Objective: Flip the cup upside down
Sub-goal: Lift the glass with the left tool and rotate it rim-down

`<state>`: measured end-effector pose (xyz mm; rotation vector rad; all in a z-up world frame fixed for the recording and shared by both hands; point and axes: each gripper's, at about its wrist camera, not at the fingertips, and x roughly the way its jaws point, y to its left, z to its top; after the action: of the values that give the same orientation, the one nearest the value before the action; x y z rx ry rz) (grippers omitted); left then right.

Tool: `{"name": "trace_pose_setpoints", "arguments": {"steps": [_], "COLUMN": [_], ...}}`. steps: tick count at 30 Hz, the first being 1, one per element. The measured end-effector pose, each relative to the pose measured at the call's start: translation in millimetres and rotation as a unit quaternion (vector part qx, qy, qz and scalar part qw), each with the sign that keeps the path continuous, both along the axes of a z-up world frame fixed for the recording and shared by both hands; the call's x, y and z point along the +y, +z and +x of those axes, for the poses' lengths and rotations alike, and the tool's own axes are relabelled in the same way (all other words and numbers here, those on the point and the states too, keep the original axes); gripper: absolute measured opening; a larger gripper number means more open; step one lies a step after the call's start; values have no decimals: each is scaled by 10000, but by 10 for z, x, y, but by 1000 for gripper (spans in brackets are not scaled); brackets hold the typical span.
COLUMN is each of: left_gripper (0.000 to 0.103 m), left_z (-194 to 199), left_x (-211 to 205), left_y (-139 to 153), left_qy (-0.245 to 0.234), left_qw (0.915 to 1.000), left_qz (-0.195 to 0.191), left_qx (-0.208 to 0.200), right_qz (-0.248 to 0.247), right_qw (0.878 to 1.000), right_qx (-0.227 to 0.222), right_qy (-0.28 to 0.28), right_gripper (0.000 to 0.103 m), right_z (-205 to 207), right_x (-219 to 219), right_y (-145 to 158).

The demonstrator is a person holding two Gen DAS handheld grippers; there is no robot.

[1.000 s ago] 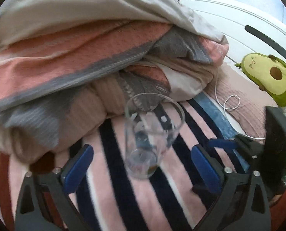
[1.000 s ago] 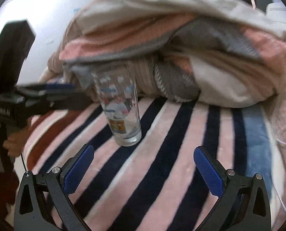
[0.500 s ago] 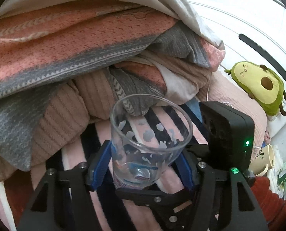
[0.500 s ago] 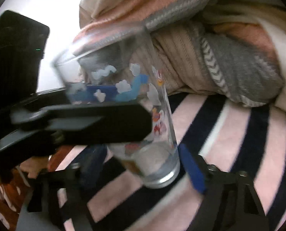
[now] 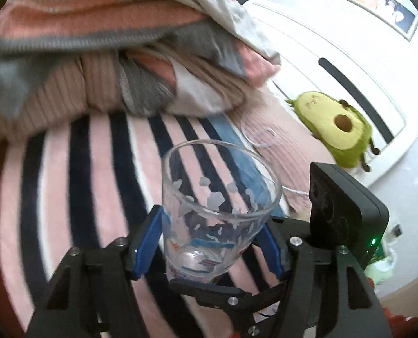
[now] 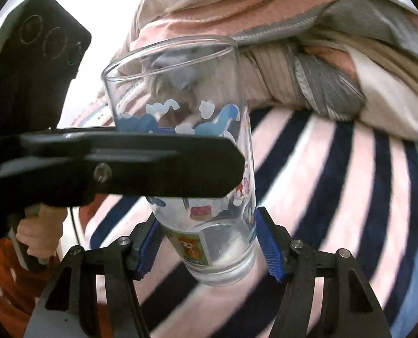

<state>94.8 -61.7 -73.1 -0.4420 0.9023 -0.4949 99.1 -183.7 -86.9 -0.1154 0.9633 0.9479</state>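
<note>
A clear glass cup with cartoon prints is upright, mouth up, held above the striped blanket. My left gripper is shut on its middle, blue pads pressed on both sides. In the right wrist view the cup shows with my left gripper's black finger across it. My right gripper is shut on the cup's thick base, blue pads on both sides.
A heap of pink, grey and beige bedding lies behind the cup. An avocado plush toy and a white cable lie at the right by the white headboard. The person's hand holds the left gripper's handle.
Both grippers moved in from open and closed on the cup, left at the middle, right at the base. The cup has risen off the blanket.
</note>
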Motion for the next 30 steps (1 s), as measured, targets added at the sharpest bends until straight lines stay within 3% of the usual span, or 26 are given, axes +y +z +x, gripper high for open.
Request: {"name": "trace_pose_setpoints", "arguments": {"steps": [7,12,18,20,27,30], "left_gripper": [63,64,70,72,80,81], "left_z": [-229,-333,-400,-433,-659,-761], "left_x": [69,543,984,1038,1147,1194], "left_y": [-199,-329,-706,-770,-718,-538], "left_qy": [159,877,1211,1256,1154,1218], "left_qw": [9981,9941,9825,9808,9836,9869], "left_qz": [-499,-243,-907,-941,-712,-65], "left_qx": [326,586,1089,1160,1190,1055], "right_qz": [-413,-600,-447,-447,-215,-448], "right_qw": [9991,9973,9959,9953,9980,9971], "right_qx": [-22,-248,-273,-351,-2,-50], "right_qy": [-93,331,737,780,599,609], "right_gripper": [60,60,60,60,63,68], "right_z": [-363,-349,-500,-523,-451,-488], "right_x": [-72,306,548,576,544,564], "right_y": [-83,-141,-248,-269,-360,-419]}}
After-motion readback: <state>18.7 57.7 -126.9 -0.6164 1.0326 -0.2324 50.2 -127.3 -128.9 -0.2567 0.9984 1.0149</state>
